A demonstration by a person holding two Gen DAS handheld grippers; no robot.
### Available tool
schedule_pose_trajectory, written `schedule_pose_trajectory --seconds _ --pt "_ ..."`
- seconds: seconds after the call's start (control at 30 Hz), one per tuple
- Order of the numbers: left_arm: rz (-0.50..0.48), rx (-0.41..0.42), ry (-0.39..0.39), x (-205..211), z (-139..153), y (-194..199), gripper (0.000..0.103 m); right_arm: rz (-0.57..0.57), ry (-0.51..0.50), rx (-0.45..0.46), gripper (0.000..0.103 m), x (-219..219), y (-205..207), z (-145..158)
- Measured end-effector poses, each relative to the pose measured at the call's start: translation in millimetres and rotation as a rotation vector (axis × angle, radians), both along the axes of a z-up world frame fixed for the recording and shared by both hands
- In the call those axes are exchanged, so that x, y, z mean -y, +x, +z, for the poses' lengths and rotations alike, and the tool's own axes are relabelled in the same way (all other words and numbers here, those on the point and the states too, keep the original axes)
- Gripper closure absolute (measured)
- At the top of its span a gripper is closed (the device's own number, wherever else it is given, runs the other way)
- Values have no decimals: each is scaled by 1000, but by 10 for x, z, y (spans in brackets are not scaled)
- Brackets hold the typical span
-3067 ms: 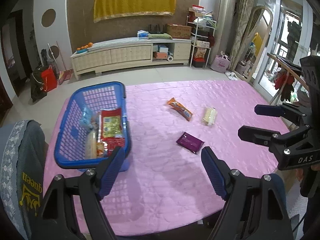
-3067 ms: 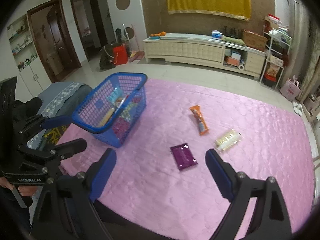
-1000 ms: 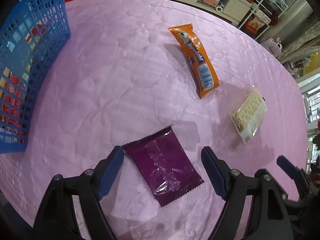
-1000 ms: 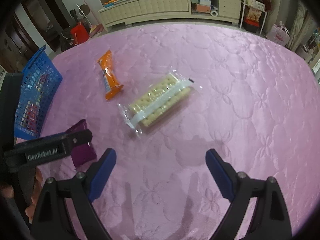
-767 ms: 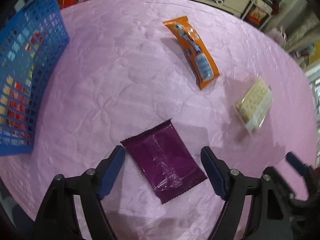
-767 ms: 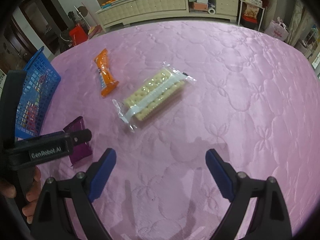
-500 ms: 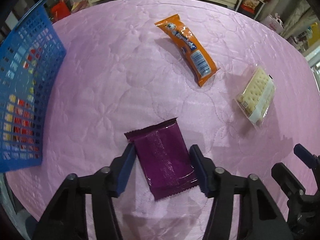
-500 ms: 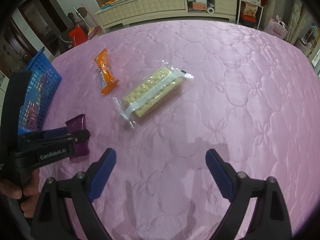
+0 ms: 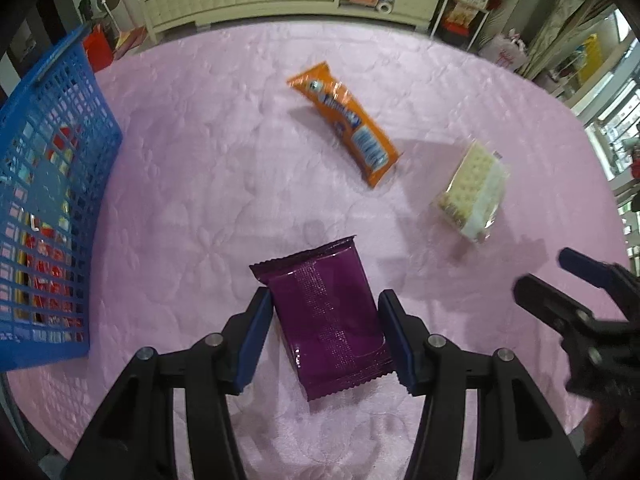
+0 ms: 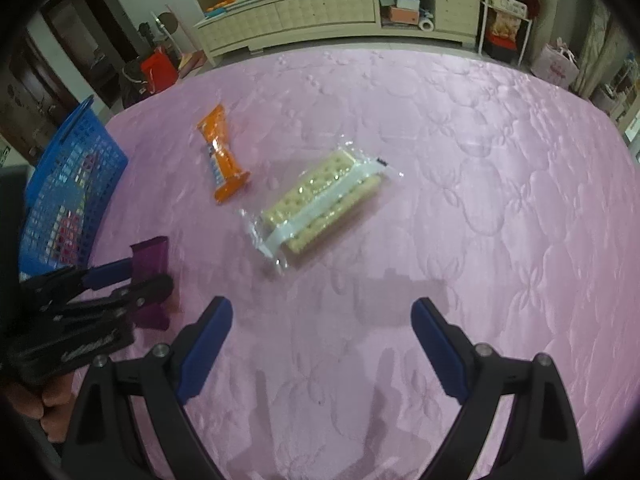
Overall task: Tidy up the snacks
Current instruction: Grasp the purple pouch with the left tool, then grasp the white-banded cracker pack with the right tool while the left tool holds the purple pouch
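Blue mesh walls of the basket (image 9: 52,184) were seen at the far left of the pink cloth (image 9: 208,184), snack packs visible inside. Next, the purple packet (image 9: 328,312) was clamped at both side edges by the left gripper (image 9: 326,334). Further right lay the orange wrapper (image 9: 344,124) and cracker pack (image 9: 472,192), with the right gripper (image 10: 322,350) held wide and empty.

No wording can be read: print on the orange snack packet (image 9: 345,121) is blurred, and the white lettering on the left gripper (image 10: 112,280) is smeared.
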State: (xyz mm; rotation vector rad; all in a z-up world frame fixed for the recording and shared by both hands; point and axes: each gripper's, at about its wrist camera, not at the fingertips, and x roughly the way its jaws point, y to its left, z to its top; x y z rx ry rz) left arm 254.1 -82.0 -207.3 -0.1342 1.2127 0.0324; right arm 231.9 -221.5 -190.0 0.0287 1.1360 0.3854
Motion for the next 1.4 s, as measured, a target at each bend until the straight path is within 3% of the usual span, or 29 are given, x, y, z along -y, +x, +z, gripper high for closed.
schedule_pose_trajectory --seconds 0.17,0.37,0.47,0.67,0.8,0.9,0.93,0.97,1.03,1.17,1.4 --pt "-32 55 -2 -104 174 6 51 -91 39 -62 10 -3 225 -48" --pt "-90 125 48 -104 302 184 51 -191 64 -113 10 -127 518 -96" --pt "-95 145 65 -135 327 264 51 -232 -28 -111 10 -248 643 -117" --pt "-100 218 103 -138 354 435 51 -311 -6 -120 10 -390 827 -164" --pt "-95 208 88 -186 277 480 51 -339 -42 -139 10 -462 926 -236" --pt "-101 206 88 -223 238 505 51 -322 -78 -132 13 -599 957 -244" --pt "-102 204 88 -234 228 500 51 -308 -114 -119 21 -655 928 -240" --pt "-101 203 86 -254 217 490 51 -291 -152 -96 37 -709 910 -226" --pt "-99 200 76 -275 202 465 51 -254 -149 -87 46 -777 890 -225" --pt "-96 203 76 -267 222 374 51 -206 -80 -104 49 -758 756 -192" --pt "-103 234 69 -279 422 113 51 -123 -17 -33 49 -729 290 180"
